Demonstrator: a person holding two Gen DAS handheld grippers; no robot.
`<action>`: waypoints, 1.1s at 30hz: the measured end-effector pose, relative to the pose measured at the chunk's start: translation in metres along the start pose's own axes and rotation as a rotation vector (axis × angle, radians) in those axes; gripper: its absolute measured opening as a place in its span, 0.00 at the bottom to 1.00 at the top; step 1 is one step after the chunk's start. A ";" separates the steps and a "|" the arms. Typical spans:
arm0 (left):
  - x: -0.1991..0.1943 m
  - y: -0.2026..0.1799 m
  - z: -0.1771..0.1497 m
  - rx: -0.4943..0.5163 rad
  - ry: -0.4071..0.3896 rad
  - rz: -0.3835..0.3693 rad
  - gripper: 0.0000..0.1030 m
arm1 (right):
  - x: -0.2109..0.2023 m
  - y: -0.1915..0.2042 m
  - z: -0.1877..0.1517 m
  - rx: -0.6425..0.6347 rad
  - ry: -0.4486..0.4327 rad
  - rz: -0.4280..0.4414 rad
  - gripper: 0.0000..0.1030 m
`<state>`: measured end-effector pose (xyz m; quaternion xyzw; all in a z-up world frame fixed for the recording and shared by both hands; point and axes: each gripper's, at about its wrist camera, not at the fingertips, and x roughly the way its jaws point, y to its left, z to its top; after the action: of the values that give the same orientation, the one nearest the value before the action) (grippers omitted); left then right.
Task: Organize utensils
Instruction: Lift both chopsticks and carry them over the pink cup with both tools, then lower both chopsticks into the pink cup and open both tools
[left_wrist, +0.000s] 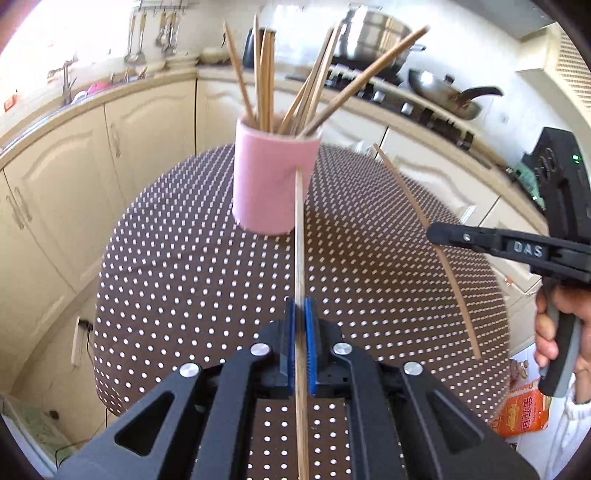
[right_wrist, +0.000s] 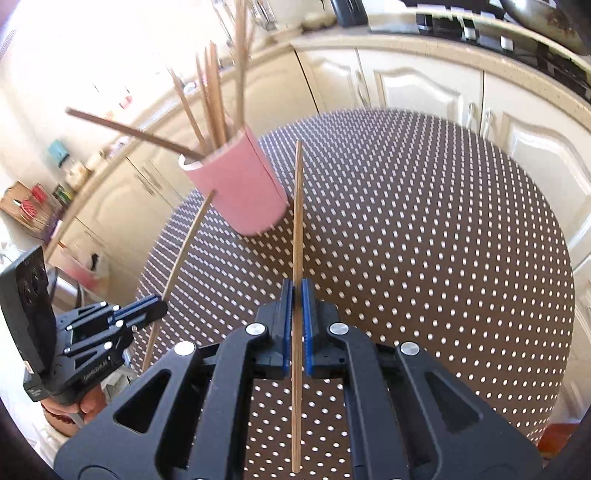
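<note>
Now each gripper, left gripper (left_wrist: 300, 314) and right gripper (right_wrist: 295, 295), clenches one chopstick (left_wrist: 299, 236) near the pink cup (left_wrist: 271, 177), so next likely comes tipping them in.

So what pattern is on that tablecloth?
Dark brown tablecloth with small white polka dots, clearest in the right wrist view.

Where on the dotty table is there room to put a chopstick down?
The dotted tablecloth is bare everywhere around the pink cup, out to the table's edge. Only the cup itself is crowded, full of chopsticks.
</note>
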<state>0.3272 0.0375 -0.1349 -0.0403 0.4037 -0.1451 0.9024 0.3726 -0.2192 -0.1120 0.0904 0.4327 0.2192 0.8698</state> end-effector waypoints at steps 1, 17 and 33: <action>-0.005 0.001 0.001 0.008 -0.013 -0.009 0.05 | -0.005 0.000 0.001 -0.002 -0.014 0.015 0.05; -0.050 -0.004 0.050 -0.048 -0.487 -0.011 0.05 | -0.024 0.035 0.040 -0.060 -0.313 0.136 0.05; -0.005 -0.003 0.153 -0.062 -0.736 0.072 0.05 | 0.029 0.082 0.113 -0.218 -0.567 0.180 0.05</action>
<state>0.4363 0.0292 -0.0280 -0.1031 0.0577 -0.0767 0.9900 0.4526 -0.1295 -0.0356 0.0921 0.1372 0.3065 0.9374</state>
